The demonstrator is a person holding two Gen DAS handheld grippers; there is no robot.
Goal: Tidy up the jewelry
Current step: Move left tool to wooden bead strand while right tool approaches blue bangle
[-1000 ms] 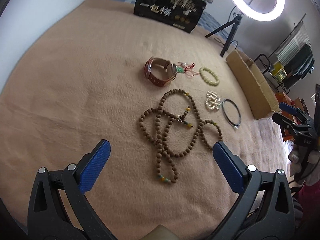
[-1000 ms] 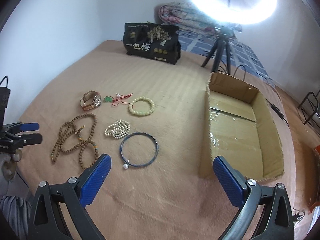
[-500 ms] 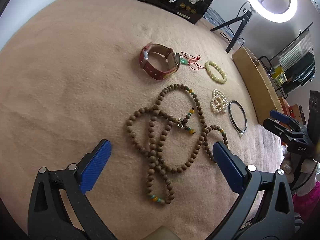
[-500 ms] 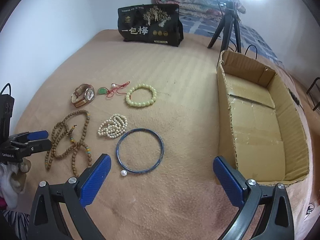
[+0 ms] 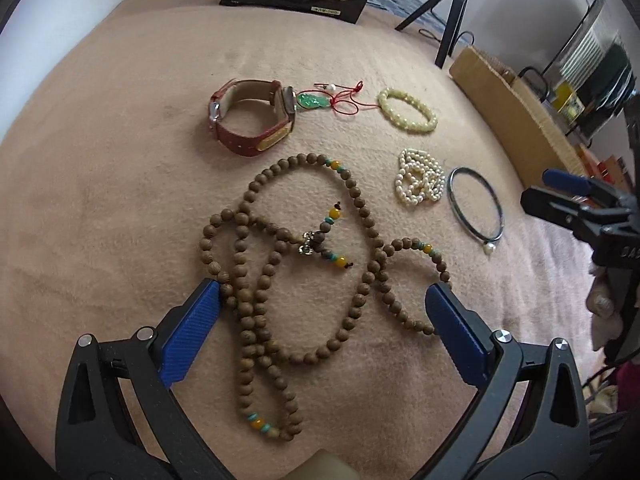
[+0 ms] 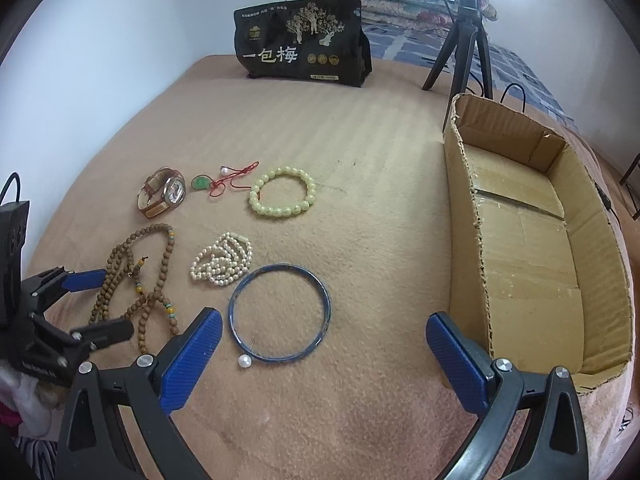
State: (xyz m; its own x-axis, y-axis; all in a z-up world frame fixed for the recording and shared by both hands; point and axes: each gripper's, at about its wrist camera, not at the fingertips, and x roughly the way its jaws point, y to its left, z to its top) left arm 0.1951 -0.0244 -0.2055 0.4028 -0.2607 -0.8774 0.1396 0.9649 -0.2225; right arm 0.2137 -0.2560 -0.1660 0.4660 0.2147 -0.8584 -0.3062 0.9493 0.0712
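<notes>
A long brown wooden bead necklace [image 5: 280,272] lies in loops on the tan blanket, and my left gripper [image 5: 324,320] stands open just over it, its blue pads straddling the loops. Behind lie a red-strapped watch [image 5: 252,120], a green pendant on red cord [image 5: 316,100], a pale green bead bracelet [image 5: 408,110], a pearl strand [image 5: 420,176] and a dark bangle [image 5: 476,204]. My right gripper [image 6: 324,348] is open near the blue bangle [image 6: 280,312], with the empty cardboard box [image 6: 532,248] to its right. Nothing is held.
A black printed bag [image 6: 304,48] stands at the blanket's far edge. A ring-light tripod [image 6: 464,36] stands behind the box, with folded bedding beyond. A white wall runs along the left. A hand shows under the right gripper [image 5: 600,304].
My left gripper has moved forward and down onto the wooden bead necklace. My right gripper has come closer to the bangle and the box. Both stayed open.
</notes>
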